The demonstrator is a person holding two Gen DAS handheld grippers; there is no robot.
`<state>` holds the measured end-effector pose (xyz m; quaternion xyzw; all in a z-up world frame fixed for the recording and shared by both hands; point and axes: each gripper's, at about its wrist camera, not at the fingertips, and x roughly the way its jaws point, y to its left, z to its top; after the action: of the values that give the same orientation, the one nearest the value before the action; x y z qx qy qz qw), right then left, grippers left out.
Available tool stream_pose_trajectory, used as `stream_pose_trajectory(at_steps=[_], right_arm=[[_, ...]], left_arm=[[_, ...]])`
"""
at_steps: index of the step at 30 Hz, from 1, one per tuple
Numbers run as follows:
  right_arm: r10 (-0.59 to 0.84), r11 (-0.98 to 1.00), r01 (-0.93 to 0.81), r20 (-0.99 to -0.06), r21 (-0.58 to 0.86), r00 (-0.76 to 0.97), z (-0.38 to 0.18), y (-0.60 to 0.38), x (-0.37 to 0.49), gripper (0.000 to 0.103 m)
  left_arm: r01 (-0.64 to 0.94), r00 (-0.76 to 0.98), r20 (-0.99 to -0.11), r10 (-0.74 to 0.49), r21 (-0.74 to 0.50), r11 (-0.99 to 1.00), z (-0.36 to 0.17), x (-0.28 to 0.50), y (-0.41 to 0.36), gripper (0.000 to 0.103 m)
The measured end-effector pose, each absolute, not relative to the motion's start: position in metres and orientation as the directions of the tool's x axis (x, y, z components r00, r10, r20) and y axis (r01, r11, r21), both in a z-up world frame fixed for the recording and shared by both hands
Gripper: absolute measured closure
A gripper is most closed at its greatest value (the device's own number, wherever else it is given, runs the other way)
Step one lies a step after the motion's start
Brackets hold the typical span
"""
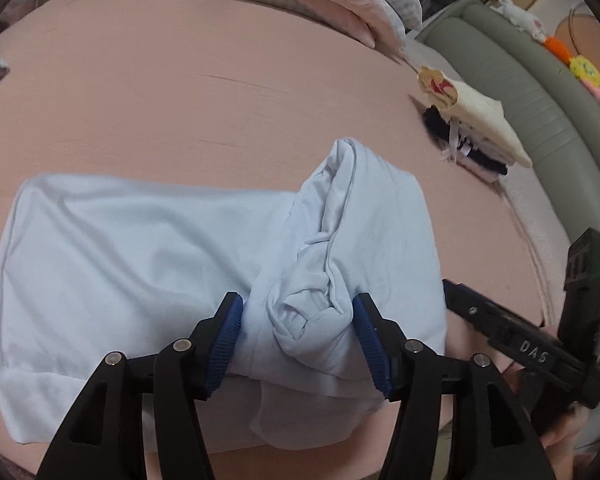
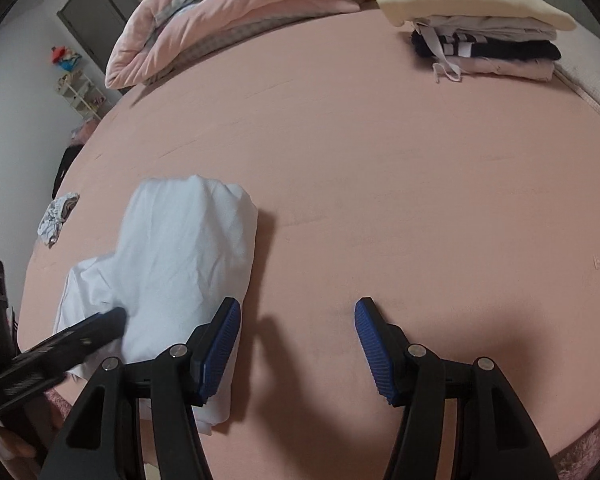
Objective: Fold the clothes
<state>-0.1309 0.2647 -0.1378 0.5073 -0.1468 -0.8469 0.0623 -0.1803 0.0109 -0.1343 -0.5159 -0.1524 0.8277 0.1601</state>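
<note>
A pale blue garment [image 1: 140,264] lies partly folded on the pink bed sheet [image 1: 180,100]. Its right part is bunched into a roll. My left gripper [image 1: 298,340] is open, its blue pads on either side of the bunched roll [image 1: 312,316], not squeezing it. In the right wrist view the same garment [image 2: 180,256] lies at the left. My right gripper [image 2: 298,348] is open and empty over bare sheet [image 2: 380,160], its left pad [image 2: 220,344] by the garment's right edge. The left gripper's finger [image 2: 80,332] rests on the garment there.
A stack of folded clothes [image 2: 488,40] with a cream piece on top sits at the far right of the bed; it also shows in the left wrist view [image 1: 476,128]. A pink duvet [image 2: 228,8] is heaped at the back. A small crumpled cloth [image 2: 58,218] lies at the left edge.
</note>
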Motion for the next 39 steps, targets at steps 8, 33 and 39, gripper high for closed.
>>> stream_pose_trajectory(at_steps=[8, 33, 39], right_arm=[[-0.253, -0.95, -0.049, -0.85, 0.309, -0.461, -0.14, 0.255, -0.143, 0.044], [-0.363, -0.918, 0.333, -0.796, 0.216, -0.485, -0.088, 0.14, -0.162, 0.044], [-0.303, -0.924, 0.348, -0.86, 0.16, -0.411, -0.127, 0.118, -0.161, 0.044]], left_arm=[[-0.132, -0.4, -0.742, 0.538, -0.535, -0.835, -0.128, -0.177, 0.013, 0.05], [0.102, -0.607, -0.755, 0.247, -0.382, -0.918, -0.072, -0.121, -0.135, 0.086], [0.32, -0.461, -0.837, 0.295, -0.467, -0.825, -0.124, -0.135, -0.166, 0.051]])
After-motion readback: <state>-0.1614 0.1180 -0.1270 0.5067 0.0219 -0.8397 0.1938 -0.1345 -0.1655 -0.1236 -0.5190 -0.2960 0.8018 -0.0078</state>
